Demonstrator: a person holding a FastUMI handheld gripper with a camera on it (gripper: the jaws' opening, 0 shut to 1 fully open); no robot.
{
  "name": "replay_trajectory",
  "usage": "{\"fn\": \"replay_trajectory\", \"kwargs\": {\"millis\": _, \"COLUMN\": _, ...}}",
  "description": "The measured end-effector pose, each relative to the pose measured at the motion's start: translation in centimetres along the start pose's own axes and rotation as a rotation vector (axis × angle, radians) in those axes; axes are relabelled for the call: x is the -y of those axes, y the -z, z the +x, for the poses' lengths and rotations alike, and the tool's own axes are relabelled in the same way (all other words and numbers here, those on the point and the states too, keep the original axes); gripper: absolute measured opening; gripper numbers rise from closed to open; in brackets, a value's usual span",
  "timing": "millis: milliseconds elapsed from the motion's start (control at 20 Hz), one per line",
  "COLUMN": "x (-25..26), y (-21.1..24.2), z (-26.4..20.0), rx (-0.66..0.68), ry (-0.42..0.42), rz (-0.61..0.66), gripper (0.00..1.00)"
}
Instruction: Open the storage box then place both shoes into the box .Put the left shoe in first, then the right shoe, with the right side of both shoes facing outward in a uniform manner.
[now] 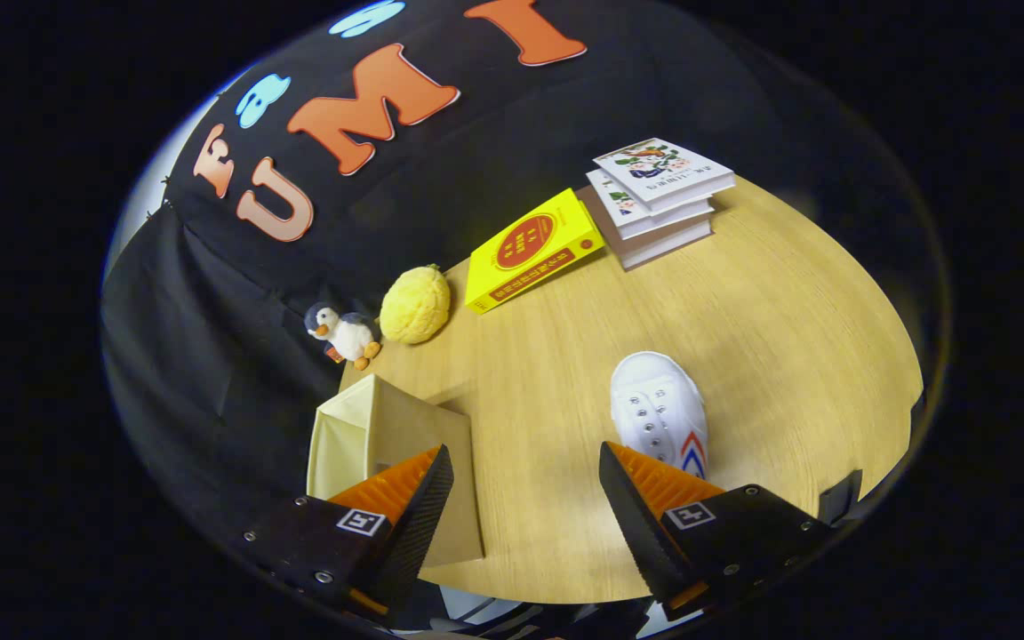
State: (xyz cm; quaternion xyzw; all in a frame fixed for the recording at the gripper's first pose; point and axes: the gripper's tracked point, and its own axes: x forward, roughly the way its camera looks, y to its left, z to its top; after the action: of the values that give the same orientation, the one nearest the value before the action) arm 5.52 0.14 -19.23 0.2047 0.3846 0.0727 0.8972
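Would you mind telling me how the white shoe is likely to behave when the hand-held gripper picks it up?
The white shoe looks like soft canvas, so it probably squashes somewhat when squeezed. It seems light for its size. It lies flat on the table, so it is unlikely to roll. The hand-held gripper is open, the shoe just beyond one finger.

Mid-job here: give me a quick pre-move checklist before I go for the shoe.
1. Hand-held gripper fingers apart and holding nothing: ok.
2. White shoe reachable, just ahead of the right finger on the table: ok.
3. Storage box open, flap up: ok.
4. Box interior free: cannot tell, hidden.
5. Which shoe this is, left or right: cannot tell.
6. Books, plush penguin and yellow plush well beyond the shoe: ok.
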Motion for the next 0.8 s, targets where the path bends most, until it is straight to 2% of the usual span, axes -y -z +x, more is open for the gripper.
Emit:
{"fn": "replay_trajectory", "kwargs": {"millis": 150, "x": 4.4, "y": 0.6, "z": 0.6, "rx": -0.021, "ry": 0.06, "rz": 0.004, "gripper": 0.98}}
{"fn": "replay_trajectory", "kwargs": {"millis": 550, "x": 10.7, "y": 4.2, "z": 2.9, "rx": -0.151, "ry": 0.124, "rz": 0.014, "gripper": 0.97}}
{"fn": "replay_trajectory", "kwargs": {"millis": 650, "x": 11.7, "y": 5.0, "z": 3.5, "rx": -0.182, "ry": 0.145, "rz": -0.006, "gripper": 0.93}}
{"fn": "replay_trajectory", "kwargs": {"millis": 800, "x": 12.7, "y": 5.8, "z": 4.1, "rx": -0.218, "ry": 0.184, "rz": -0.078, "gripper": 0.76}}
